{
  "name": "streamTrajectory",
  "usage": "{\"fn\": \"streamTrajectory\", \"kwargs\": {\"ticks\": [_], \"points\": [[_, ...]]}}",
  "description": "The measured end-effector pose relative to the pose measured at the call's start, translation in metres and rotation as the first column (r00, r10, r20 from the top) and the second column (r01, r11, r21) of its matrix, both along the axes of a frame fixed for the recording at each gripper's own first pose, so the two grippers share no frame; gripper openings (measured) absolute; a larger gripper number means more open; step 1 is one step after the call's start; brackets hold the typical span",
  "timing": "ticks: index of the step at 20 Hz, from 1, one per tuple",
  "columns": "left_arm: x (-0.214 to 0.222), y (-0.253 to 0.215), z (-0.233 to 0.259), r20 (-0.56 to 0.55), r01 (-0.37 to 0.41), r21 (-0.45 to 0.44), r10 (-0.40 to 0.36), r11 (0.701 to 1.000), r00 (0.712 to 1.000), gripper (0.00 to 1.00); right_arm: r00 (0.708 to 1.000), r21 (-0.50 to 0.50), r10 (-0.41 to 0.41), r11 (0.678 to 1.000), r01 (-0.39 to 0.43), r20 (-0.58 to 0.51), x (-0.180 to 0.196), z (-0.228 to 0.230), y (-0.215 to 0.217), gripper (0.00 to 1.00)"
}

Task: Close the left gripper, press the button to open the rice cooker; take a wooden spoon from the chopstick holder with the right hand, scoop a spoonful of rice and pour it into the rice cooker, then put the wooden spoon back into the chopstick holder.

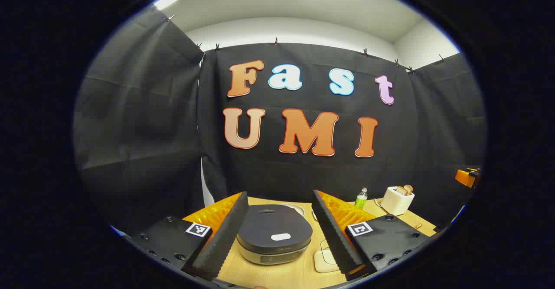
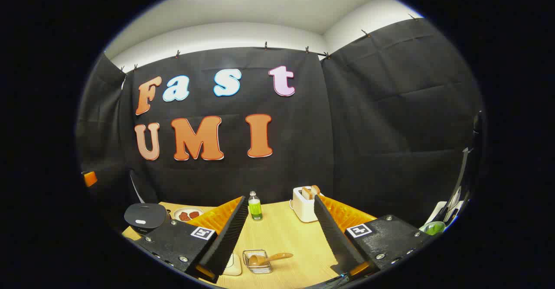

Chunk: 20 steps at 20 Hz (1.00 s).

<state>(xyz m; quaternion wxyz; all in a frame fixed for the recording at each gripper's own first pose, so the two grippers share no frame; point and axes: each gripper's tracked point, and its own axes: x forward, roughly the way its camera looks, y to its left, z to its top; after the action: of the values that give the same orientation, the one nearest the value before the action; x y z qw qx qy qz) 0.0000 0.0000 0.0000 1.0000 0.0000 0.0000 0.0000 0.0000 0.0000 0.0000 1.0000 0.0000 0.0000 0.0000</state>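
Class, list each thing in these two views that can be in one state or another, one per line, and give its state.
rice cooker: lid shut
left gripper: open, fingers either side of the cooker
right gripper: open, holding nothing
wooden spoon: lying in the wire holder, untouched
wire holder: holds the spoon
toaster: bread sticking up from the slots
green bottle: upright, capped
plate: food on it

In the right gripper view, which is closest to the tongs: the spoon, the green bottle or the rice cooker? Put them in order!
1. The wooden spoon, lying in its small wire holder between the right tongs.
2. The green plastic bottle, straight ahead, mid-table.
3. The dark round rice cooker, far left, lid shut.
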Motion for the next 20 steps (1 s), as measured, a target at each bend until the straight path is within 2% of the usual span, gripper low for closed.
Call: {"fn": "streamTrajectory", "kwargs": {"ticks": [2,7,12,15,20], "points": [[0.000,-0.010,0.004,0.005,0.002,-0.007,-0.002,1.000,1.000,0.96,0.999,-0.001,0.037,0.999,-0.037,-0.023,0.000,-0.003,0.005,0.95],[0.008,-0.025,0.008,-0.013,0.016,-0.076,-0.017,0.997,1.000,0.96,0.999,-0.029,0.034,0.999,-0.034,-0.001,0.003,0.005,-0.002,0.95],[0.008,-0.022,0.019,0.013,-0.008,-0.001,0.008,1.000,1.000,0.96,1.000,-0.054,0.026,0.998,-0.026,-0.002,0.012,0.004,-0.013,0.94],[0.007,-0.025,0.021,0.026,-0.011,-0.005,0.011,1.000,1.000,1.00,0.998,-0.038,0.047,0.998,-0.048,-0.028,0.016,0.000,-0.009,0.94],[0.007,-0.025,0.020,0.026,-0.026,-0.009,0.026,1.000,0.999,0.98,0.998,-0.062,0.056,0.996,-0.058,-0.027,0.021,0.002,-0.013,0.94]]}}
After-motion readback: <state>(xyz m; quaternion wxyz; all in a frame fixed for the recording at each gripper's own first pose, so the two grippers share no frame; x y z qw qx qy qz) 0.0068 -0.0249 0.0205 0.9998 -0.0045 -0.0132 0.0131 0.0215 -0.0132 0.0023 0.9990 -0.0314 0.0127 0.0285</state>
